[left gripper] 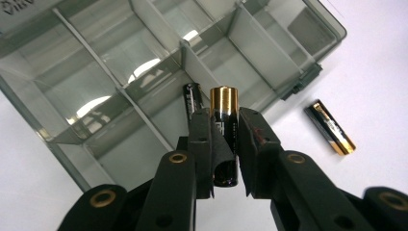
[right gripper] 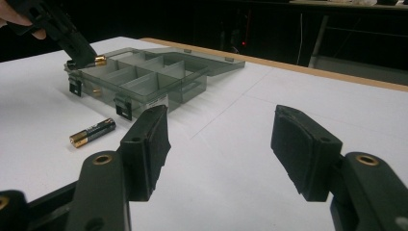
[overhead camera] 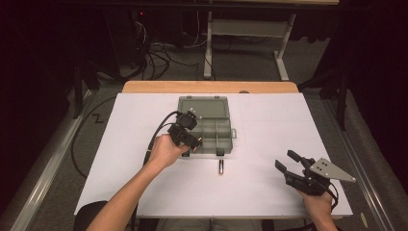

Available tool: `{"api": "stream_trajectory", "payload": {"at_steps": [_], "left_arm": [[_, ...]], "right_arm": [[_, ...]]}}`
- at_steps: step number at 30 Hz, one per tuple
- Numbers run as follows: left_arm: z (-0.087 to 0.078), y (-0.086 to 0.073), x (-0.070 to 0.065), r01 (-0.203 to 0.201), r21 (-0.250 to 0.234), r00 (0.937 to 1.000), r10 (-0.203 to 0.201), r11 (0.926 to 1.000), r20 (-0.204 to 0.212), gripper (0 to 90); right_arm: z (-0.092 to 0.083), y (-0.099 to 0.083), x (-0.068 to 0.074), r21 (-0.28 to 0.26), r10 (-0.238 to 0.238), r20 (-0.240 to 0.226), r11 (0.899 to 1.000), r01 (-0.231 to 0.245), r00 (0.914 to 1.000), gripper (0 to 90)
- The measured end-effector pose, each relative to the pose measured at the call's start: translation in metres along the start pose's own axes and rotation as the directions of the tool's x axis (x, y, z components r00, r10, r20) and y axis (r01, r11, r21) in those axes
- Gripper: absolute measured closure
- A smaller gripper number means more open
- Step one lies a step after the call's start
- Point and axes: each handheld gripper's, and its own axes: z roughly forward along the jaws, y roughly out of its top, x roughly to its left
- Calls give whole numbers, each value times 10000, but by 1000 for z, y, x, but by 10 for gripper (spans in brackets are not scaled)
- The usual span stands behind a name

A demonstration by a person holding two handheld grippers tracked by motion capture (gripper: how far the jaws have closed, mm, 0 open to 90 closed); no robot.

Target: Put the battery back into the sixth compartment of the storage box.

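Note:
My left gripper [left gripper: 225,126] is shut on a black and gold battery [left gripper: 224,120], held over the near left corner of the open grey compartment box [overhead camera: 226,120]. In the high view the left gripper [overhead camera: 198,142] hangs at that box's front left edge. Another battery [left gripper: 192,98] lies inside a compartment just beyond the held one. A third battery [overhead camera: 220,167] lies on the white table in front of the box; it is seen again as the loose battery [left gripper: 331,127] and battery [right gripper: 92,132]. My right gripper [right gripper: 219,147] stands open with nothing between its jaws, at the table's near right [overhead camera: 288,161].
The box's lid [overhead camera: 202,102] lies folded back flat behind it. The white table [overhead camera: 269,125] has a wooden far edge [overhead camera: 211,86]. Cables and metal stand legs [overhead camera: 208,43] are on the floor beyond it. The box's latches [right gripper: 123,109] face the person.

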Motion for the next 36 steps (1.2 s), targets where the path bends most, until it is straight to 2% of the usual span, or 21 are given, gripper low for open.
{"api": "stream_trajectory", "payload": {"at_steps": [11,21,28,36], "left_arm": [[9,8,8,280,120,9994,-278,9995,-204,761],[14,10,13,544,138,9985,-543,9984,-86,765],[15,10,13,493,130,9987,-492,9987,-119,745],[11,7,7,168,71,9997,-167,9998,-158,654]], "right_arm": [[0,0,0,-6,-8,-8,10000,8,10000,400],[0,0,0,-5,17,-32,10000,-17,10000,400],[0,0,0,-2,14,-32,10000,-14,10000,400],[-1,0,-1,-26,37,-23,10000,-37,10000,400]]}}
